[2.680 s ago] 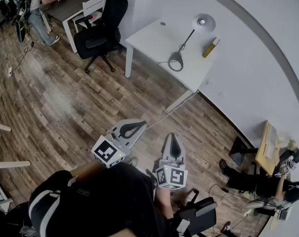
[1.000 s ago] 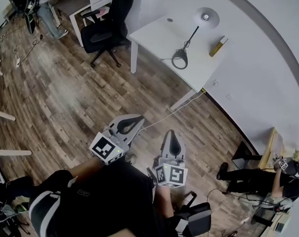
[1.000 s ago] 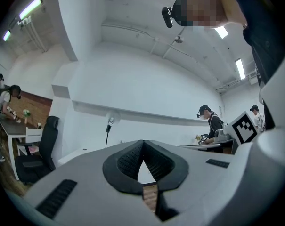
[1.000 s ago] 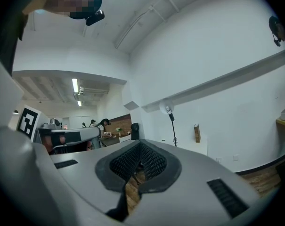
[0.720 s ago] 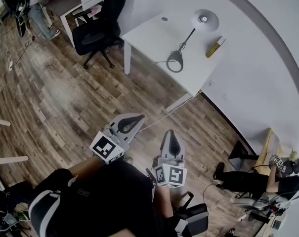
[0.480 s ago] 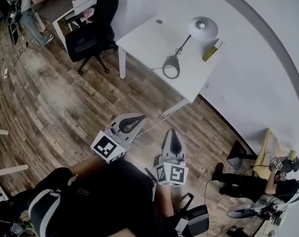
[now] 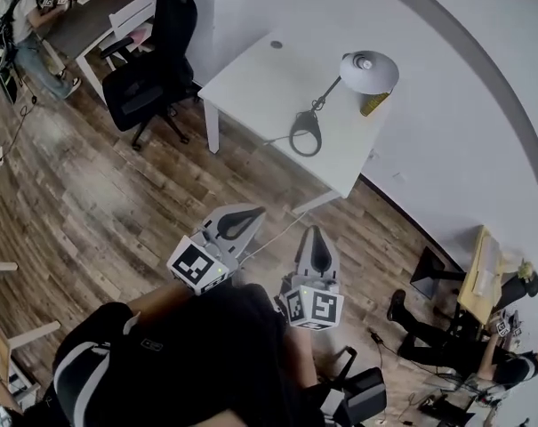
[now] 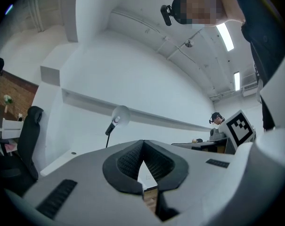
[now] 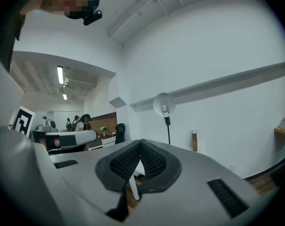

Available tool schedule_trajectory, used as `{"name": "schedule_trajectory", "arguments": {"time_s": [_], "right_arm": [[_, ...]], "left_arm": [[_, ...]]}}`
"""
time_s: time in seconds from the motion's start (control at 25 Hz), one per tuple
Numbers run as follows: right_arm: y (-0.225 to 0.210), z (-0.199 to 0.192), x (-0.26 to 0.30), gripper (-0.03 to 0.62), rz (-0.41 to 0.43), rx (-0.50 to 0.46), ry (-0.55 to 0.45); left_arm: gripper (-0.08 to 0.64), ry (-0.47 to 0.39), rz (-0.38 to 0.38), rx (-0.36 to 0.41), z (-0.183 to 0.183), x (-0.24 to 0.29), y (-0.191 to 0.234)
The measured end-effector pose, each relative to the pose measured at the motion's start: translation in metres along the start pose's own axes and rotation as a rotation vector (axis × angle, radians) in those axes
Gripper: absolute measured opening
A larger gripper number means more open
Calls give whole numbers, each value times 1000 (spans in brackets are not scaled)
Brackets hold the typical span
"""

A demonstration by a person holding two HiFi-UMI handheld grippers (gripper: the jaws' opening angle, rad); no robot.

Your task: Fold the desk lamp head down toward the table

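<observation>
A desk lamp stands on a white table (image 7: 251, 78) against the wall. Its round white head (image 7: 369, 69) sits raised on a thin black arm (image 7: 327, 97) above a black ring base (image 7: 306, 132). The lamp head (image 8: 119, 115) shows far ahead in the left gripper view, and the lamp head (image 9: 164, 104) in the right gripper view too. My left gripper (image 7: 247, 213) and right gripper (image 7: 315, 236) are both shut and empty, held level over the wooden floor, well short of the table. Each gripper's jaws meet with nothing between them.
A yellow-green box (image 7: 373, 103) stands behind the lamp by the wall. A white cable (image 7: 277, 231) runs from the table down across the floor. A black office chair (image 7: 148, 69) stands left of the table. People sit at a desk (image 7: 73, 20) far left and another person (image 7: 469, 345) at the right.
The table and lamp have drawn nearer and lower in the head view as I walk toward them. Both grippers stay shut, side by side.
</observation>
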State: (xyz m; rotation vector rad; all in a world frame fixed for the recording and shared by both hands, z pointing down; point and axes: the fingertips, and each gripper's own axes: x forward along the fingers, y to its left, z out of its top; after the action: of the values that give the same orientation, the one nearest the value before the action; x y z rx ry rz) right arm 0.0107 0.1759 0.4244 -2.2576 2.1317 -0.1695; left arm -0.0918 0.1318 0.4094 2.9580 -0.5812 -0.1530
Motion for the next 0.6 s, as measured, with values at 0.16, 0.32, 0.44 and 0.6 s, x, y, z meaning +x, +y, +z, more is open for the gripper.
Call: {"name": "schedule_trajectory", "arguments": {"time_s": [0.16, 0.32, 0.44, 0.6], "right_arm": [[7, 1, 19, 14, -6, -6, 12], [11, 6, 39, 14, 1, -13, 13], [8, 6, 50, 14, 2, -14, 21], [3, 5, 65, 14, 14, -15, 20]], "left_arm": [[23, -8, 0, -14, 2, 1, 19], [23, -21, 4, -29, 7, 8, 38], [23, -41, 3, -31, 10, 15, 44], [23, -47, 13, -28, 8, 24, 53]]}}
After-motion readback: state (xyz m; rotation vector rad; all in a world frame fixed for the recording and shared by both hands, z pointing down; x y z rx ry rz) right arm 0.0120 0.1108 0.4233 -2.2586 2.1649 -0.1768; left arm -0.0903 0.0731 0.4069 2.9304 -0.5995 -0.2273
